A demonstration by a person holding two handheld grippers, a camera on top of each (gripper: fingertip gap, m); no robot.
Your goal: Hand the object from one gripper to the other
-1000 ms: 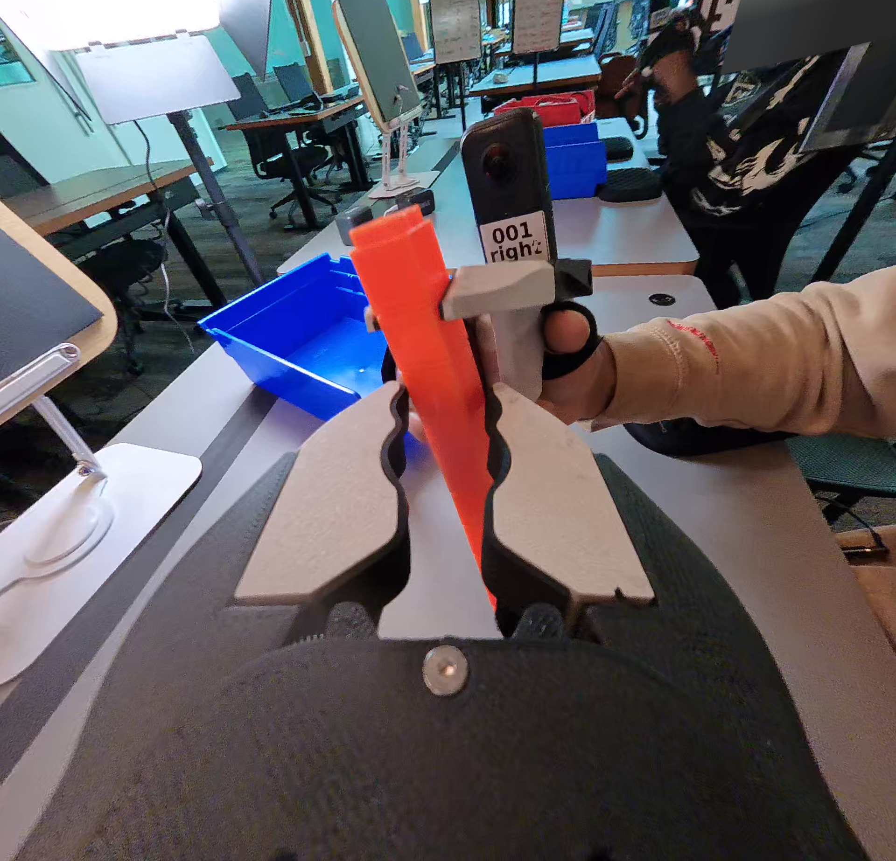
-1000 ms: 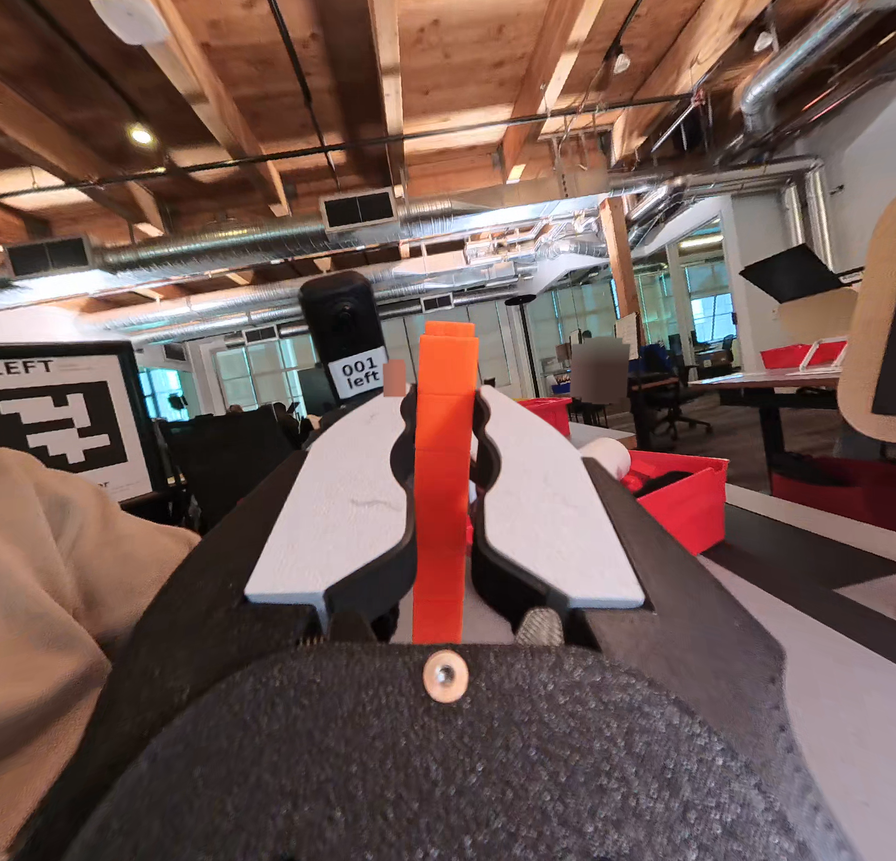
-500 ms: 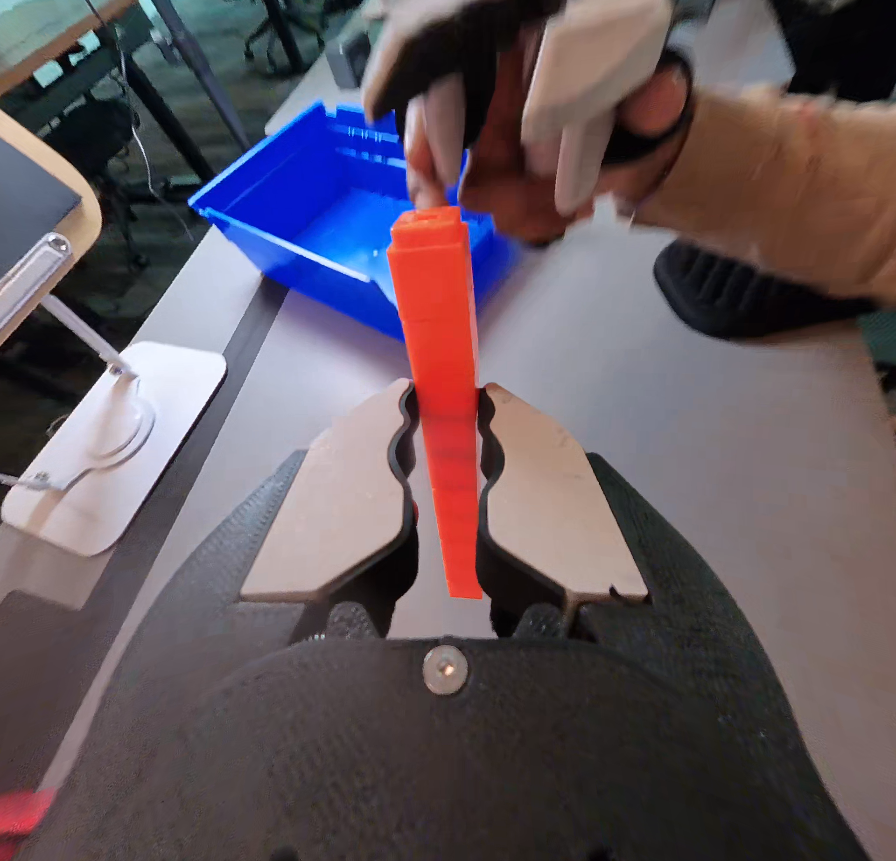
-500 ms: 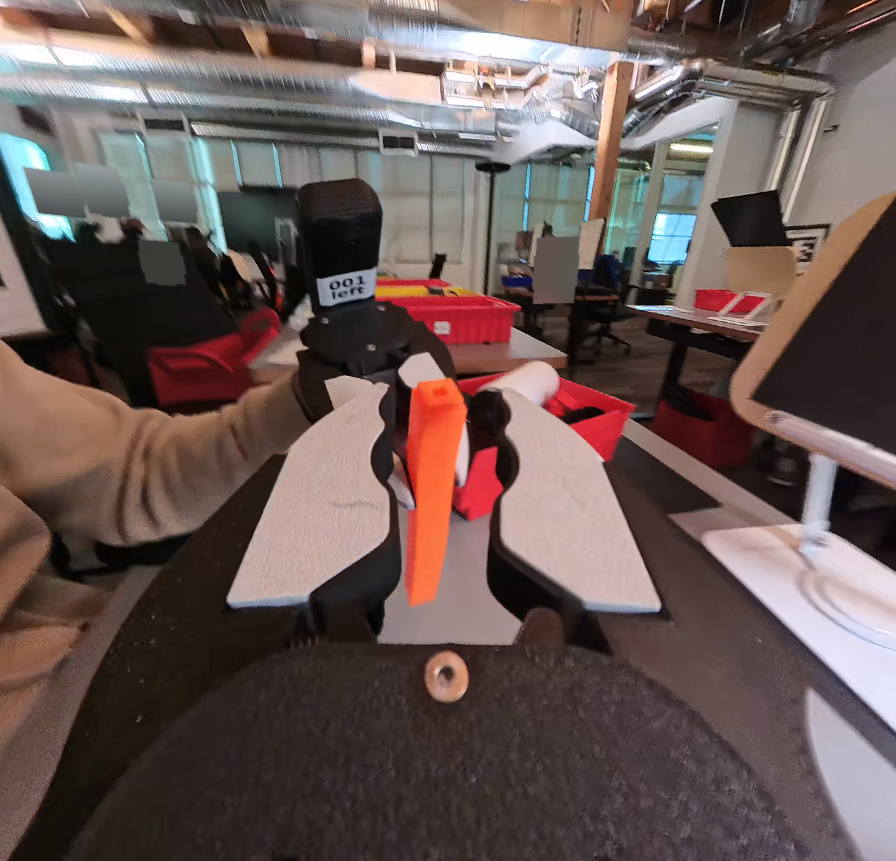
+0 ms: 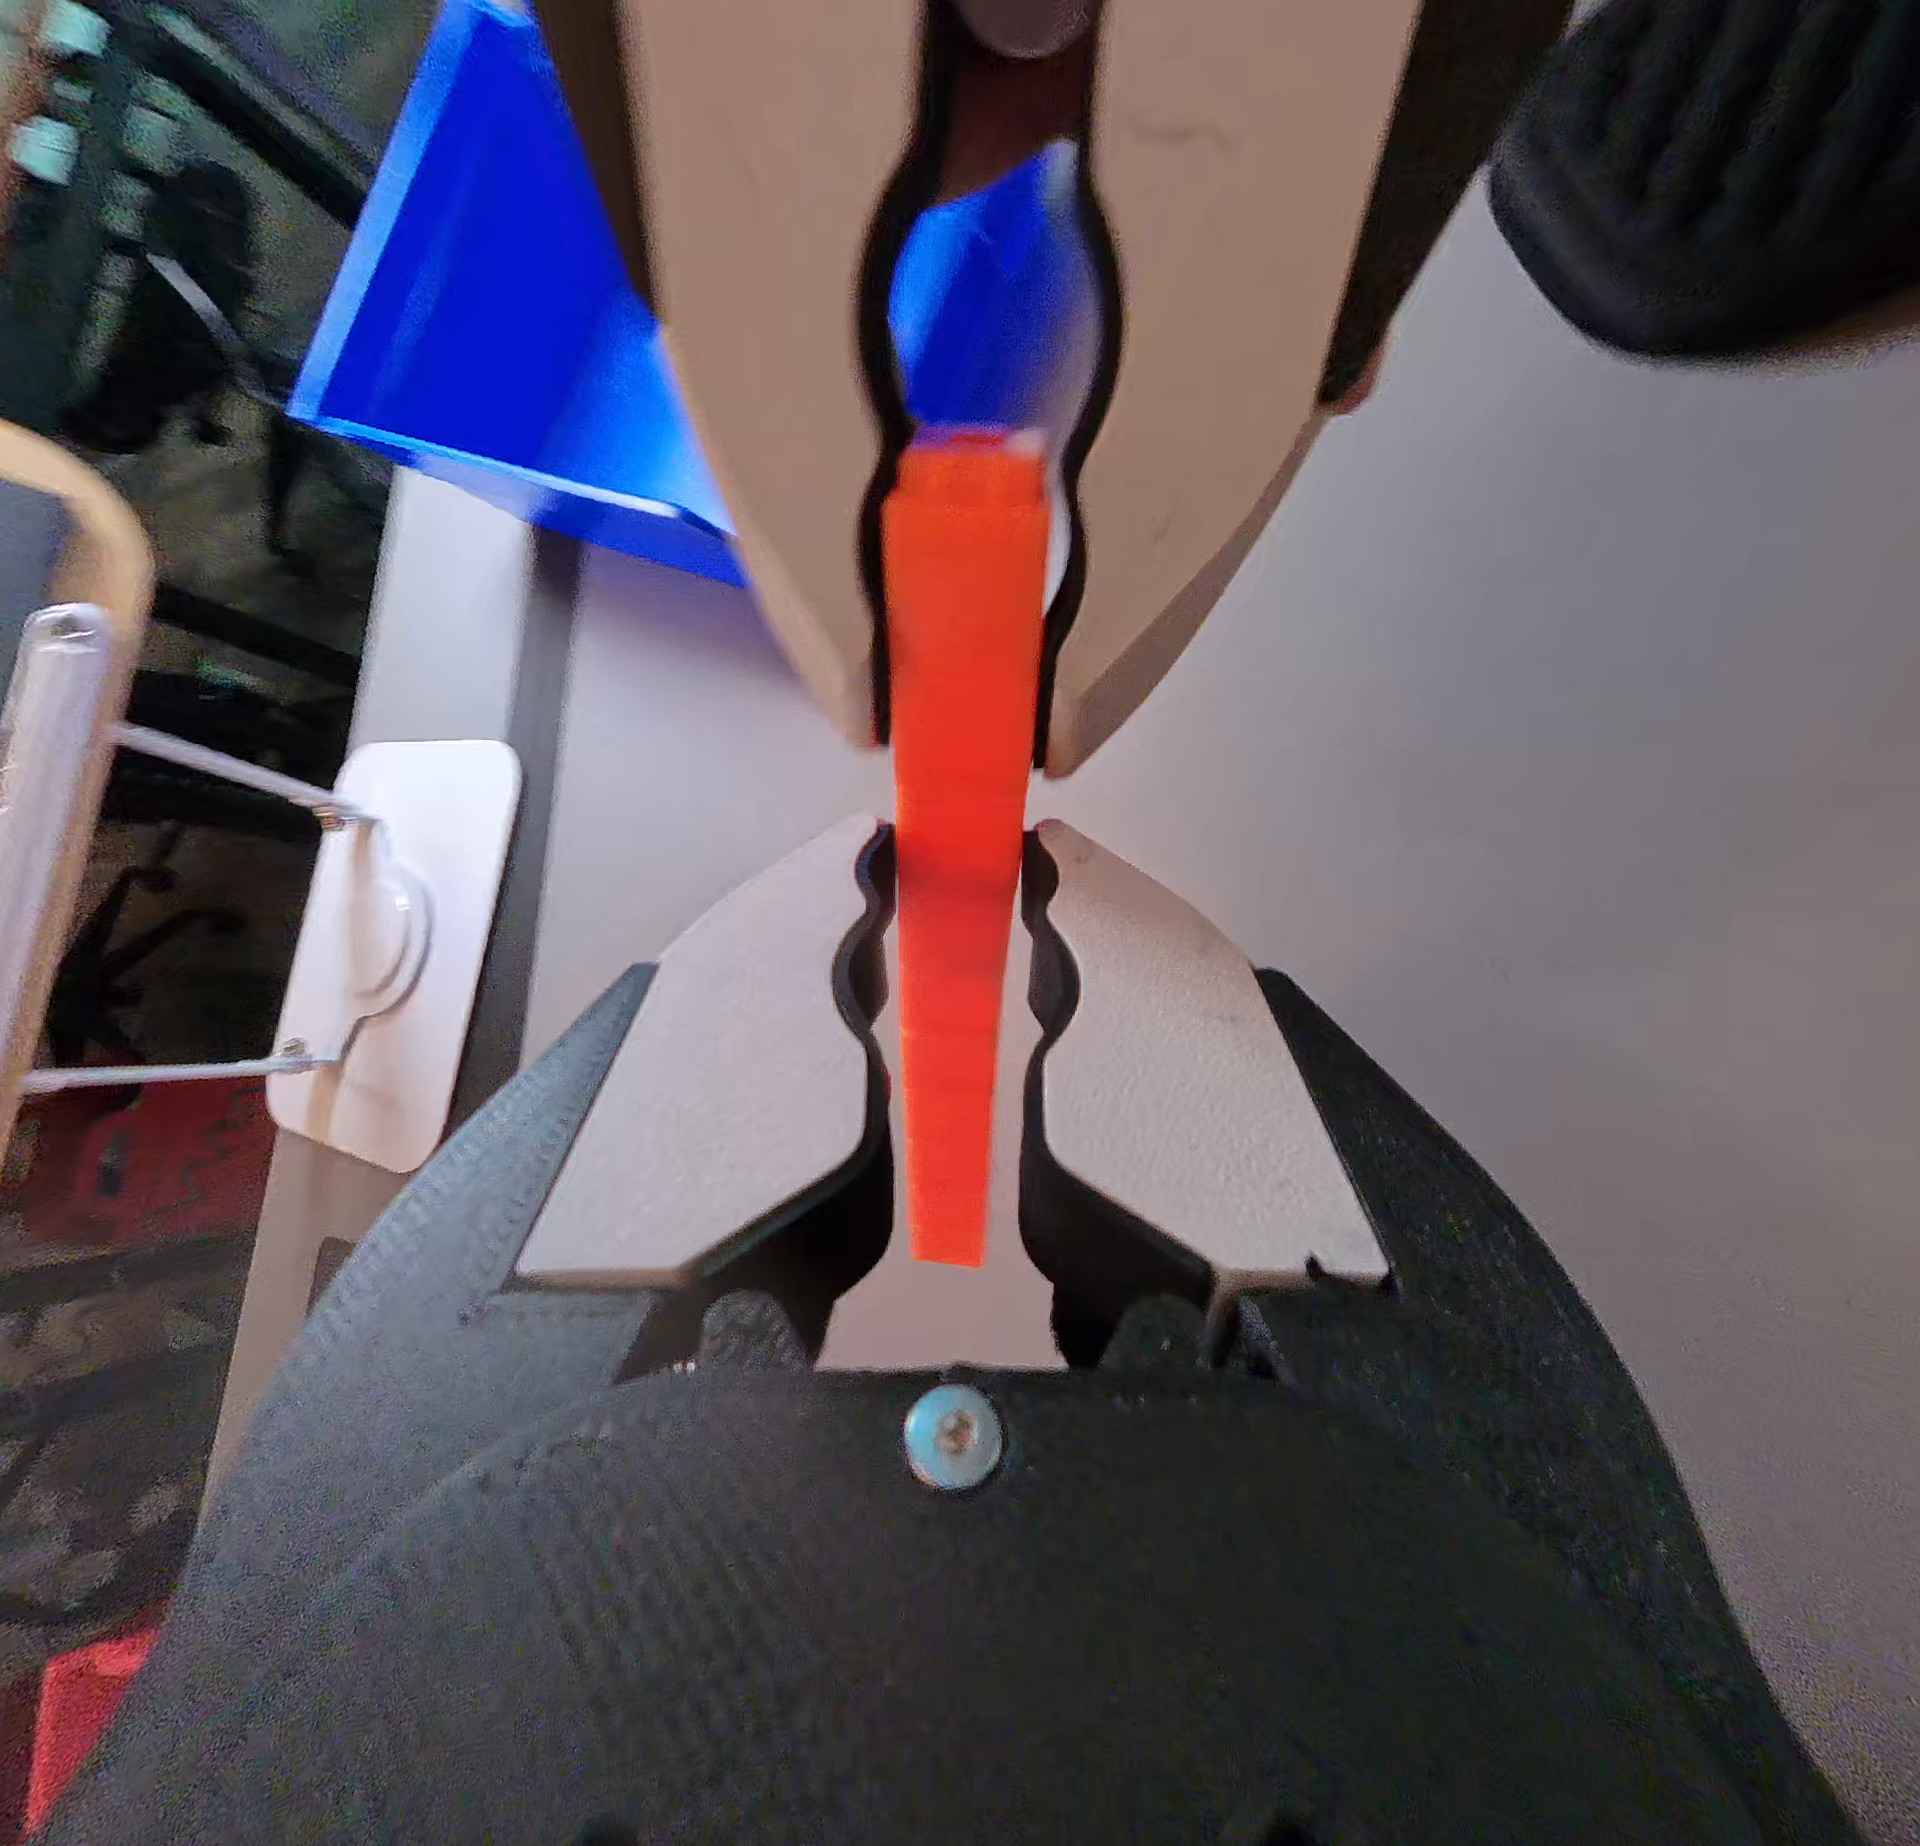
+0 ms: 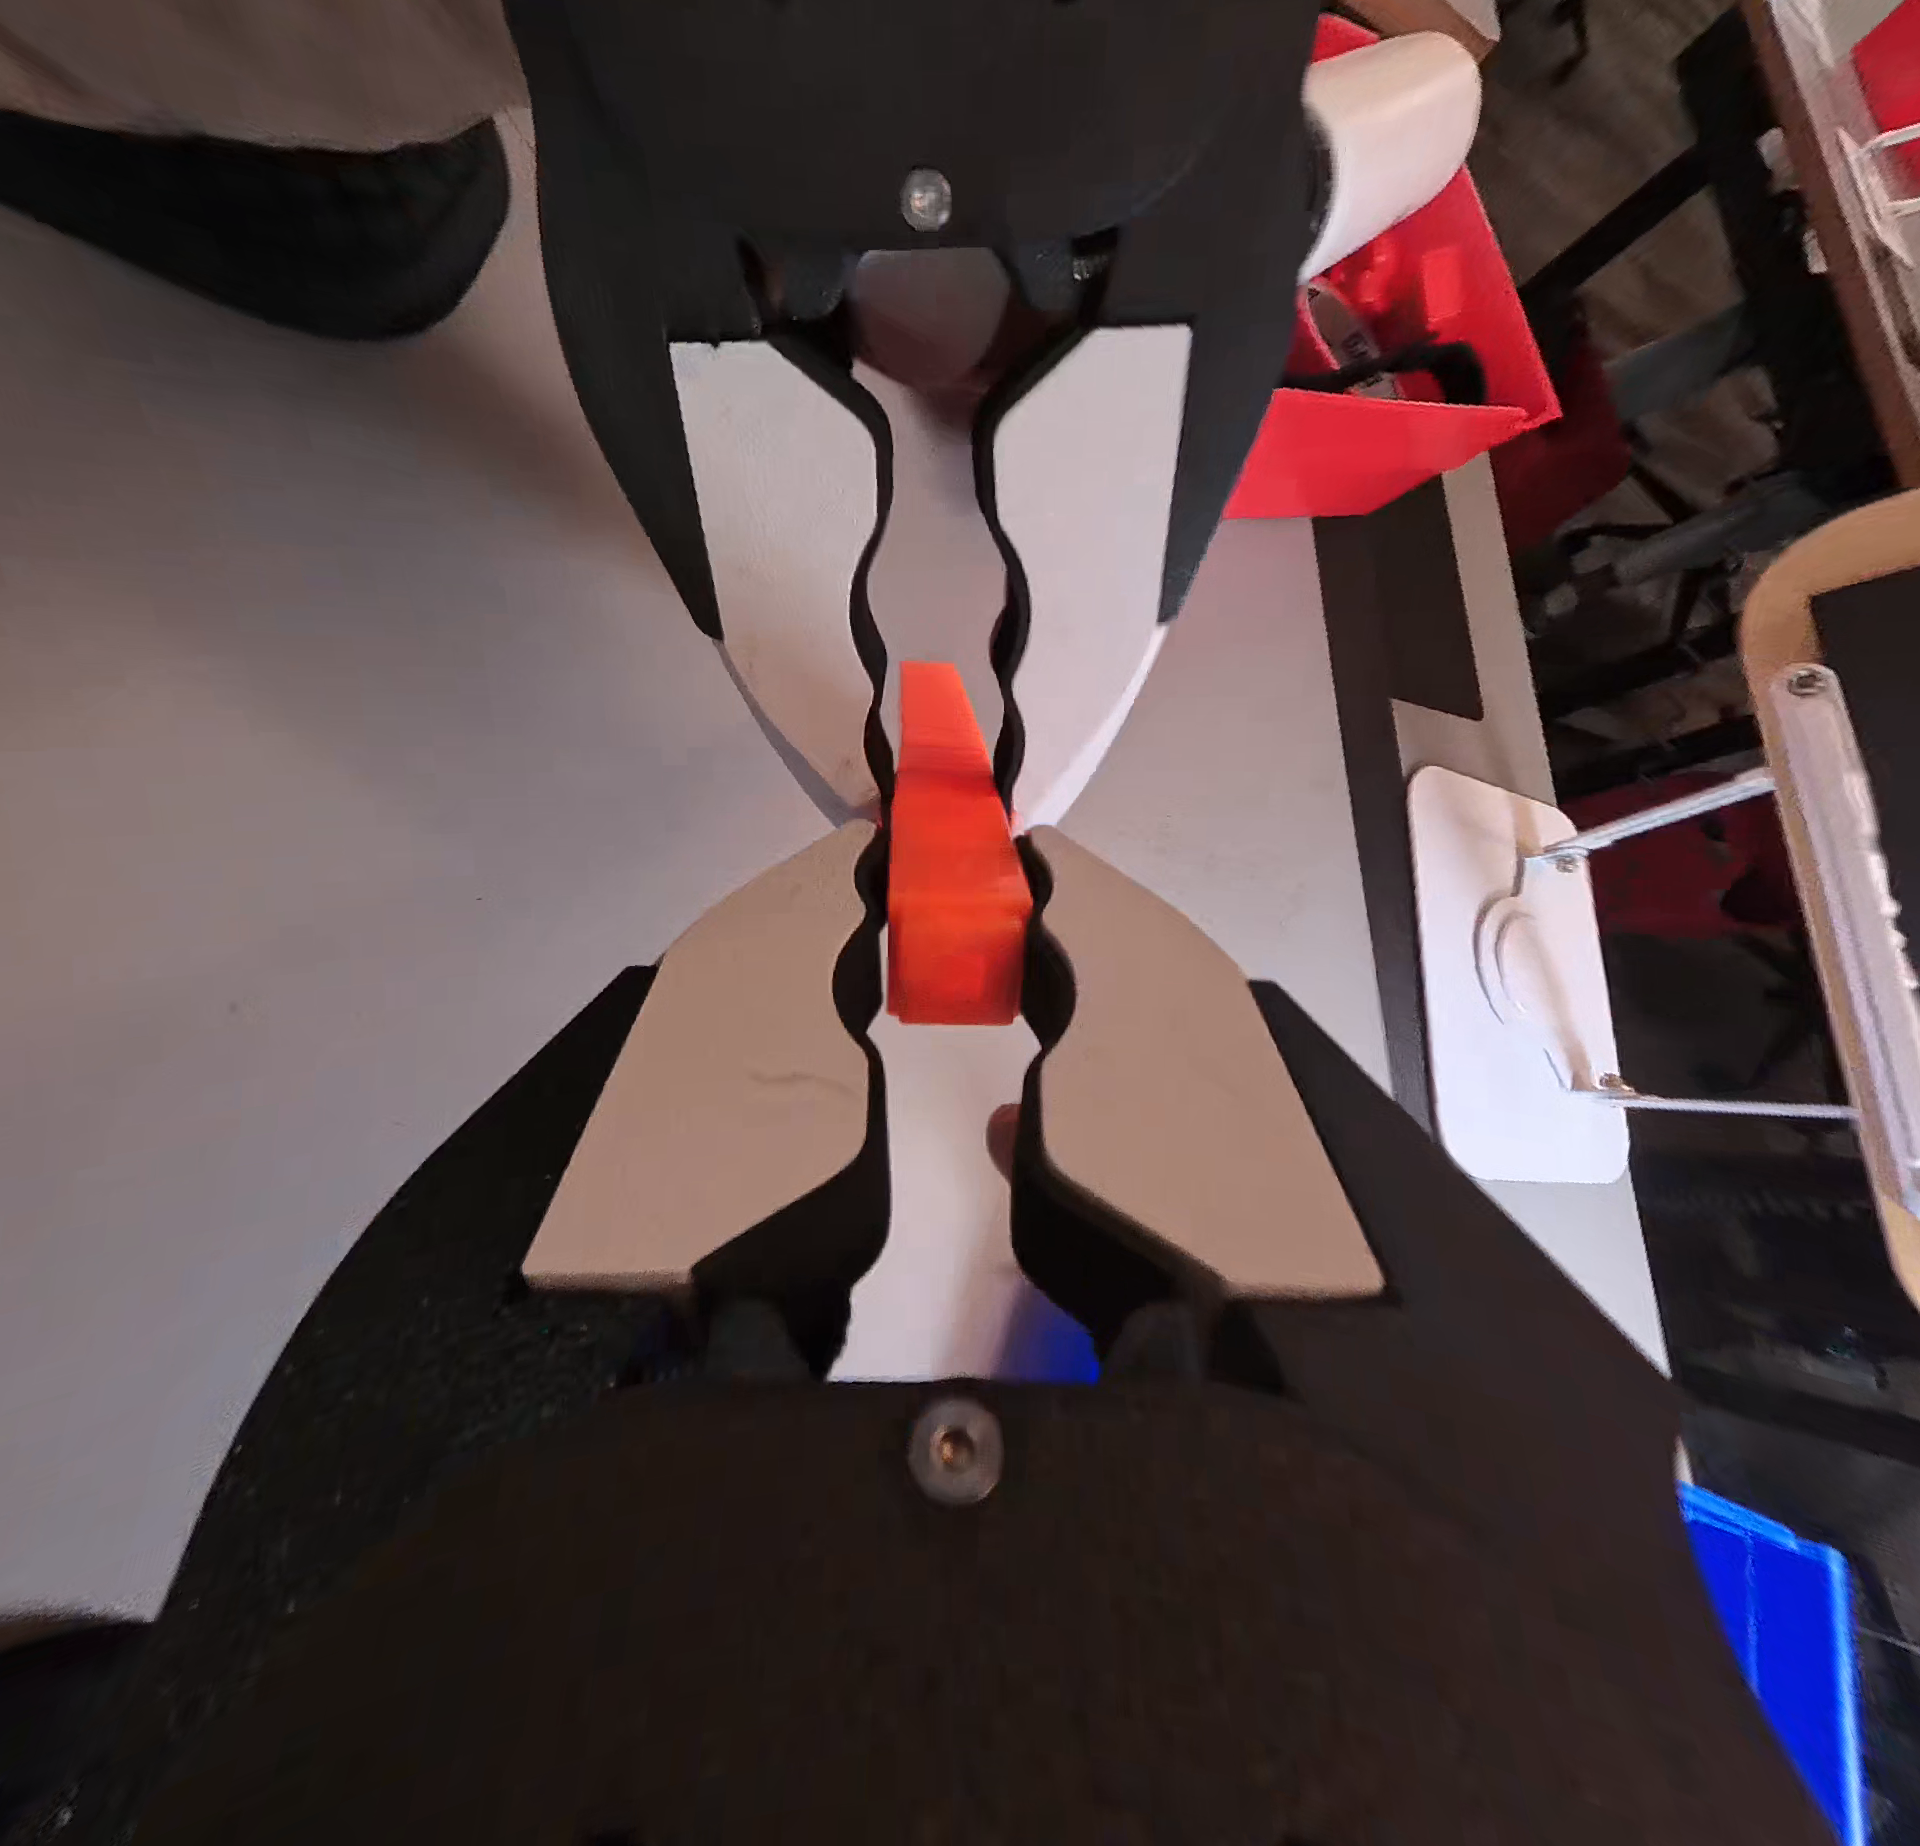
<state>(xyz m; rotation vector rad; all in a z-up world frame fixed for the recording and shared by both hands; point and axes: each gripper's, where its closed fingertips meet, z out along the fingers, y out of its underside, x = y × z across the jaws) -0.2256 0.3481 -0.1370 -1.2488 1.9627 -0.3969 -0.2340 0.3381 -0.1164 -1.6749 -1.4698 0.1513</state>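
A long orange bar (image 5: 961, 861) made of stacked blocks is held over the grey table (image 5: 1507, 757). My left gripper (image 5: 956, 840) is shut on its lower part. My right gripper (image 5: 961, 757) comes in from the top of the left wrist view, tip to tip with the left, its fingers closed on the bar's upper end. In the right wrist view the right gripper (image 6: 951, 840) clamps the near end of the bar (image 6: 951, 923), and the left gripper (image 6: 940, 799) faces it from above with the far end between its fingers.
A blue bin (image 5: 499, 321) stands at the table's far left edge. A red bin (image 6: 1382, 446) holds a white roll (image 6: 1392, 113). A white stand base (image 5: 395, 975) sits at the table edge, and a black pad (image 5: 1714, 134) lies on the table. Less than 4 cm separates the two grippers' tips.
The right gripper let go of the bar and the left closed on it. The right gripper then came back and closed on the bar's other end. Both now point down at the table.
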